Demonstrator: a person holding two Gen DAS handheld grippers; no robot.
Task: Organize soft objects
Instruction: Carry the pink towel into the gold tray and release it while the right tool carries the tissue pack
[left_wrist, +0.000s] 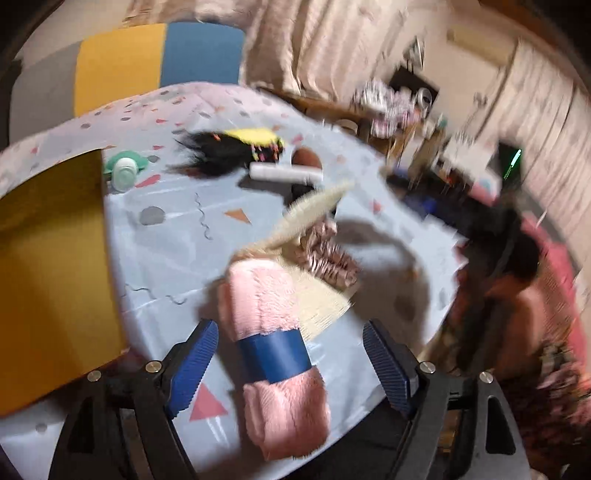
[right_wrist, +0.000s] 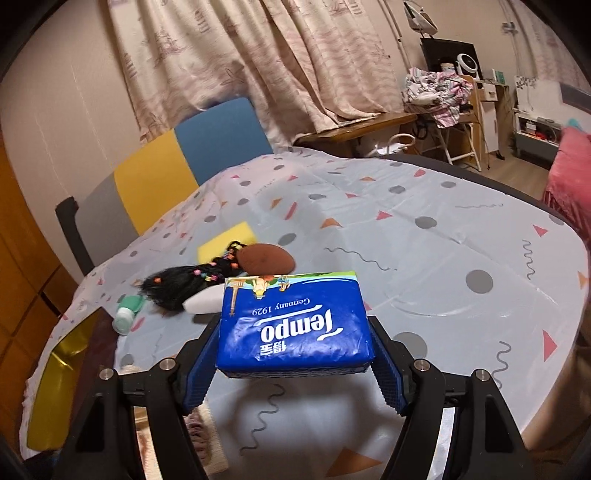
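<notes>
A table draped in a pale patterned tablecloth fills both wrist views. In the left wrist view, which is blurred, the left gripper stands wide open over the near edge of the tabletop, its blue ribbed pads on either side of a pink fluffy yarn skein with a blue paper band, and clear of it. The skein lies on the cloth, its far end resting against a cream woven mat and a crumpled pink patterned fabric near the middle of the tabletop. Farther back, toward the far edge, lie a black wig with coloured beads, a yellow sponge, a white roll and a green-and-white bottle. In the right wrist view, the right gripper clamps a blue Tempo tissue pack between its pads, holding it above the cloth near the near edge. A brown round pad lies beside the wig. A chair with grey, yellow and blue panels stands behind the table.
</notes>
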